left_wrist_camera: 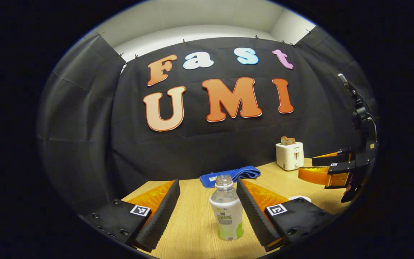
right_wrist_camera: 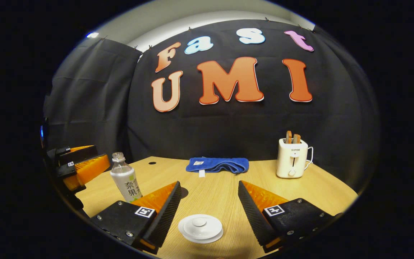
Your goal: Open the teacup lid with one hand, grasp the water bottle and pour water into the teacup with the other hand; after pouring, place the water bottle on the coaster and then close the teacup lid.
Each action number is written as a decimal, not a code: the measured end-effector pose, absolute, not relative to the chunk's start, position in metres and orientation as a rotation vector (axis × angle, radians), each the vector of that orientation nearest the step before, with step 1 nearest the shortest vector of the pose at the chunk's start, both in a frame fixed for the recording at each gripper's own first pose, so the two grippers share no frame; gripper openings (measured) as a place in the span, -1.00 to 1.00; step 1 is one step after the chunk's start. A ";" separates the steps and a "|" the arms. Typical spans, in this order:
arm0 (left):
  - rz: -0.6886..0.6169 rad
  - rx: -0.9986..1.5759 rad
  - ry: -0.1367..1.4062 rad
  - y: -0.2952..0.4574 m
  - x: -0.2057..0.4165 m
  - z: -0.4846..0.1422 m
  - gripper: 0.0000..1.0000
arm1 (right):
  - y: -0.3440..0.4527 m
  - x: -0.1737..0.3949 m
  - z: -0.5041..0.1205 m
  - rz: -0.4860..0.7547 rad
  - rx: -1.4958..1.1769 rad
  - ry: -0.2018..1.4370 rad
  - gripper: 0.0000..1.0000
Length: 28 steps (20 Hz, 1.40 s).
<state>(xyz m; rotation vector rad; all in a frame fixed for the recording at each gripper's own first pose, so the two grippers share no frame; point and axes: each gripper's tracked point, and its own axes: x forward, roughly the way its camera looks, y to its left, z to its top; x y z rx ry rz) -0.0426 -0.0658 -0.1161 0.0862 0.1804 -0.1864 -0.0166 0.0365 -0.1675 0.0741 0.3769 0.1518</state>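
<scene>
The left gripper (left_wrist_camera: 207, 212) is spread wide around the uncapped water bottle (left_wrist_camera: 226, 212), which stands upright on the wooden table (left_wrist_camera: 192, 223) between its fingers without touching them. The right gripper (right_wrist_camera: 207, 212) also gapes wide, above the lidded white teacup (right_wrist_camera: 200, 228). A blue cloth (right_wrist_camera: 217, 164) and a toaster (right_wrist_camera: 292, 158) sit near the back wall.

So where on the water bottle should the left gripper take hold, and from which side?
Probably the labelled body of the water bottle, approached level from the front. It stands upright and uncapped on the table, centred between the open fingers of the left gripper; the body is wide and straight-sided, the neck narrow.
</scene>
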 end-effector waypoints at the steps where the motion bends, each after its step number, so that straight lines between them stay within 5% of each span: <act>1: -0.188 0.084 0.192 -0.067 -0.044 -0.121 1.00 | 0.038 -0.017 -0.175 0.155 0.068 0.395 0.86; 6: -0.195 0.072 0.250 -0.067 -0.049 -0.146 0.97 | 0.047 -0.025 -0.210 0.187 0.004 0.480 0.82; 9: -0.195 0.065 0.267 -0.066 -0.050 -0.152 0.97 | 0.046 -0.029 -0.232 0.187 -0.013 0.539 0.43; 12: -0.198 0.069 0.276 -0.066 -0.050 -0.157 1.00 | 0.051 -0.028 -0.237 0.195 -0.006 0.557 0.48; 25: -0.224 0.052 0.322 -0.075 -0.051 -0.175 1.00 | 0.065 -0.029 -0.250 0.235 -0.032 0.603 -0.54; 28: -0.231 0.046 0.331 -0.078 -0.052 -0.178 1.00 | 0.065 -0.028 -0.249 0.235 -0.024 0.603 -0.53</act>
